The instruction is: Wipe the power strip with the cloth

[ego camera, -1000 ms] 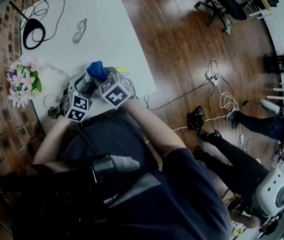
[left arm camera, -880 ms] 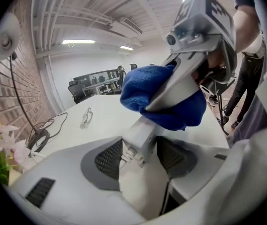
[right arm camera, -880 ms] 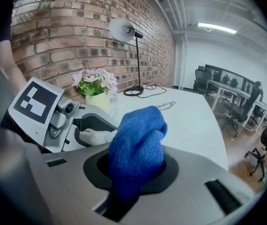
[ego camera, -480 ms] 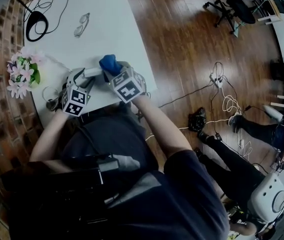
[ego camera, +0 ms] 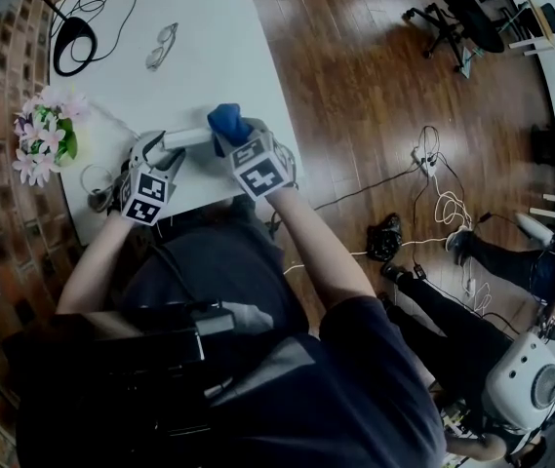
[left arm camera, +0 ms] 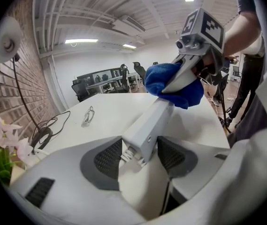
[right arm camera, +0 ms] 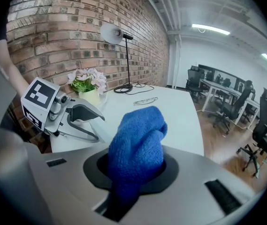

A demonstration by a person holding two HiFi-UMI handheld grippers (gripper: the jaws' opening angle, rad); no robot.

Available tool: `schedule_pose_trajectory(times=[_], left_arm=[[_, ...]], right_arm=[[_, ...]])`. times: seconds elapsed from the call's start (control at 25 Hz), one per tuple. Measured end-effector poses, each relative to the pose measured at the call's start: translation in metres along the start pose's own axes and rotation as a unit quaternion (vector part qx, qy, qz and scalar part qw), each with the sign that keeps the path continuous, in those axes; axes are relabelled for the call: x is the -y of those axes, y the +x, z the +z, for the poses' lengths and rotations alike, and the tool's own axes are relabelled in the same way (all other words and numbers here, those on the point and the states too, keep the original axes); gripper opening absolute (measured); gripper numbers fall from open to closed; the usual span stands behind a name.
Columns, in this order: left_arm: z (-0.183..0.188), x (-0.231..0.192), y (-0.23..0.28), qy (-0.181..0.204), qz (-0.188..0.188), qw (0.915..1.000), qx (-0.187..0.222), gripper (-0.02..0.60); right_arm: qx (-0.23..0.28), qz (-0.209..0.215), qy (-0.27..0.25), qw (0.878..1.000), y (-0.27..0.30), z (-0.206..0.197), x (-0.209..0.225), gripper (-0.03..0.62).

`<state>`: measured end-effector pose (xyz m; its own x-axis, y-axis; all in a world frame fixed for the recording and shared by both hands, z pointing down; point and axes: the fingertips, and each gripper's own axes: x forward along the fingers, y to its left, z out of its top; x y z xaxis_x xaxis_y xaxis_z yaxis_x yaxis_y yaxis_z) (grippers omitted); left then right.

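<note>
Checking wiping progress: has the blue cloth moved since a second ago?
Yes. In the head view the blue cloth has slid right along the power strip, away from the glasses.

On the table (ego camera: pixel 209 27), flowers (ego camera: pixel 45 144) stand left of the power strip (ego camera: pixel 187 137), glasses (ego camera: pixel 160 47) and lamp (ego camera: pixel 72 45) beyond.

Blue cloth (right arm camera: pixel 140 139) in right tongs (right arm camera: pixel 134 168)

We can read no words, brands or numbers. The only signs are black-and-white square code patterns, on the marker cube (ego camera: pixel 148 195) of the left tool (ego camera: pixel 166 144), centre left of the head view, and on the second cube (ego camera: pixel 260 170) of the right tool (ego camera: pixel 230 135) beside it.
</note>
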<state>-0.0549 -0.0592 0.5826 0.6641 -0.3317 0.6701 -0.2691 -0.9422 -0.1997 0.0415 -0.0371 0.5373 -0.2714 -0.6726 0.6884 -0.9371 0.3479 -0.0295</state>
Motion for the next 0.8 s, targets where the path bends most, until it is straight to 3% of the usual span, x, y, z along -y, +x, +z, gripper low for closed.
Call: schedule_pose_trajectory(times=[0.52, 0.8], left_arm=[[0.002, -0.001, 0.0, 0.002, 0.002, 1.0, -0.001, 0.255], [0.001, 0.0, 0.0, 0.005, 0.002, 1.0, 0.0, 0.253]], right_arm=[[0.003, -0.032, 0.024, 0.999, -0.021, -0.016, 0.036, 0.067], [0.013, -0.045, 0.062, 0.997, -0.03, -0.026, 0.051, 0.067]])
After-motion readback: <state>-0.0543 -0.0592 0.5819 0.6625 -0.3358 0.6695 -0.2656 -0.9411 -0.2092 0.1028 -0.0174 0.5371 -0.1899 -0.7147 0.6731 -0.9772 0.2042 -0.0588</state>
